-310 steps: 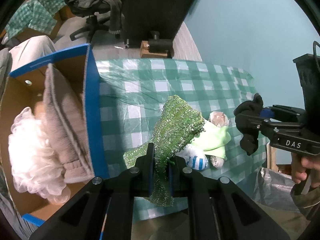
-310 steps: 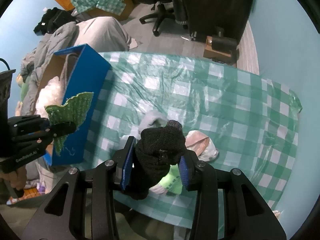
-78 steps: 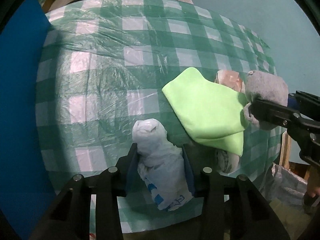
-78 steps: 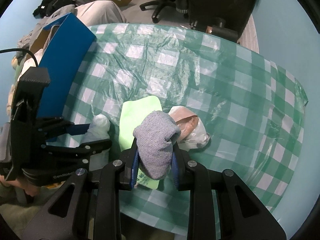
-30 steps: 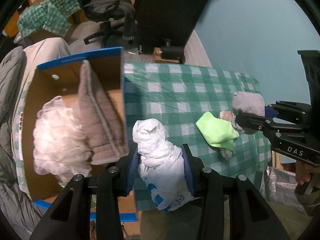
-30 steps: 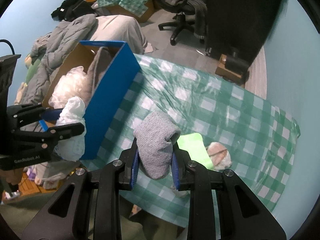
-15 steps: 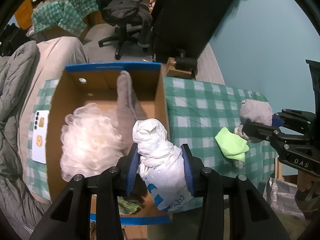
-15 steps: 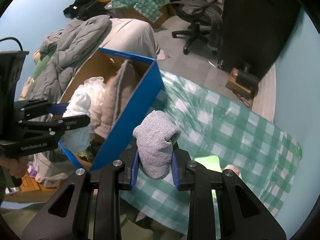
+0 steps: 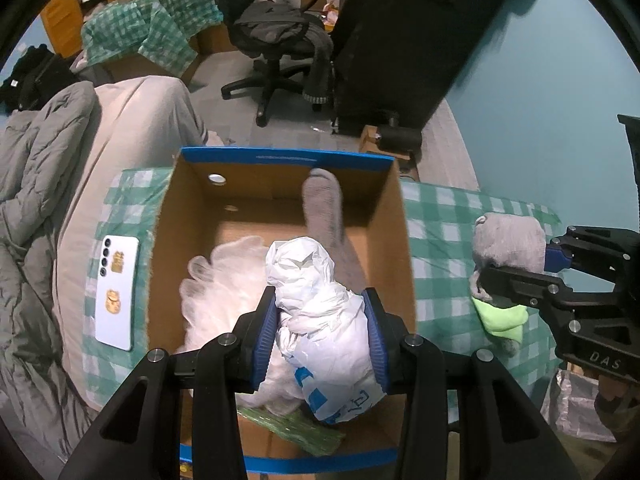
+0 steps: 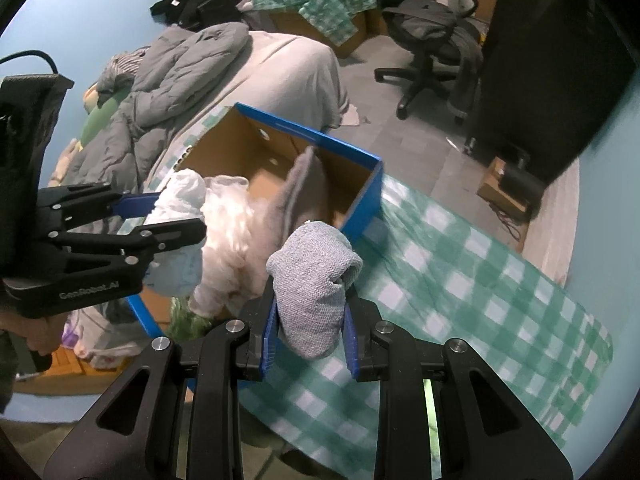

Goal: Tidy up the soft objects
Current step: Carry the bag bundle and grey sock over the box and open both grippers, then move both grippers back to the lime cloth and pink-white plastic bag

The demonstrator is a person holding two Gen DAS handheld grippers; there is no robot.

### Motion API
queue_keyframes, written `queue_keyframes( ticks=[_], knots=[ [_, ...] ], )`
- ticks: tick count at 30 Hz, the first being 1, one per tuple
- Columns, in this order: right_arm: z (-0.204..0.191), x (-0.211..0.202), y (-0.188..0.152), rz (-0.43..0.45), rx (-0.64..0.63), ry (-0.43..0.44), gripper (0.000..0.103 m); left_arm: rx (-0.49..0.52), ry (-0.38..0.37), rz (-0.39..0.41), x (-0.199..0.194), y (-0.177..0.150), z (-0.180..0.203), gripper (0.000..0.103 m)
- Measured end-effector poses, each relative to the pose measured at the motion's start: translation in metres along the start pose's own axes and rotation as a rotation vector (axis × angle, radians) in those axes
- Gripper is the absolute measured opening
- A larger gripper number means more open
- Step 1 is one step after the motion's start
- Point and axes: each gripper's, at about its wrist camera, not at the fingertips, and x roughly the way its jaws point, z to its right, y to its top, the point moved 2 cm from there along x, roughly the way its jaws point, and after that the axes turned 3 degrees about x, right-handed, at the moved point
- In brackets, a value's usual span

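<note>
My left gripper (image 9: 320,330) is shut on a crumpled white plastic bag (image 9: 320,312) with blue print and hangs over the open blue cardboard box (image 9: 288,157). In the box lie a white fluffy puff (image 9: 224,284), a grey knitted cloth (image 9: 324,216) and a green glittery cloth (image 9: 296,428). My right gripper (image 10: 310,320) is shut on a rolled grey sock (image 10: 314,276) above the checked tablecloth (image 10: 460,280), just right of the box (image 10: 360,196). The right wrist view shows the left gripper (image 10: 160,216) with its bag (image 10: 180,200) over the box. A lime cloth (image 9: 504,318) lies on the table.
A white phone (image 9: 116,292) lies on the cloth left of the box. Beyond the table are a bed with a grey quilt (image 10: 180,72), an office chair (image 9: 276,40) and a dark cabinet (image 9: 408,40). The blue wall (image 9: 540,100) is on the right.
Both grippers have swept left, away from the lime cloth toward the box. The left one with the bag now hangs over the box interior; the right one with the sock is near the box's right wall.
</note>
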Motion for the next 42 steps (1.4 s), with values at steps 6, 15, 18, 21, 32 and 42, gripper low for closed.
queue_keyframes(
  ticks=[6,15,18,21,32,42],
  knots=[
    [-0.013,0.022,0.021,-0.018,0.001,0.018,0.026,0.007,0.007,-0.015,0.014,0.012,-0.024,0.042],
    [-0.017,0.056,0.042,-0.052,0.016,-0.014,0.026,0.010,-0.006,-0.036,0.035,0.032,-0.051,0.042],
    [-0.015,0.063,0.047,-0.061,0.029,-0.016,0.026,0.017,-0.012,-0.036,0.041,0.038,-0.055,0.043],
    [-0.012,0.069,0.052,-0.066,0.037,-0.019,0.027,0.032,-0.014,-0.038,0.047,0.043,-0.056,0.044],
    [-0.012,0.072,0.057,-0.063,0.039,-0.049,0.052,0.041,0.035,-0.033,0.050,0.048,-0.060,0.076],
    [-0.006,0.058,0.052,-0.036,0.069,-0.046,0.058,0.012,0.034,-0.023,0.032,0.038,-0.064,0.078]
  ],
)
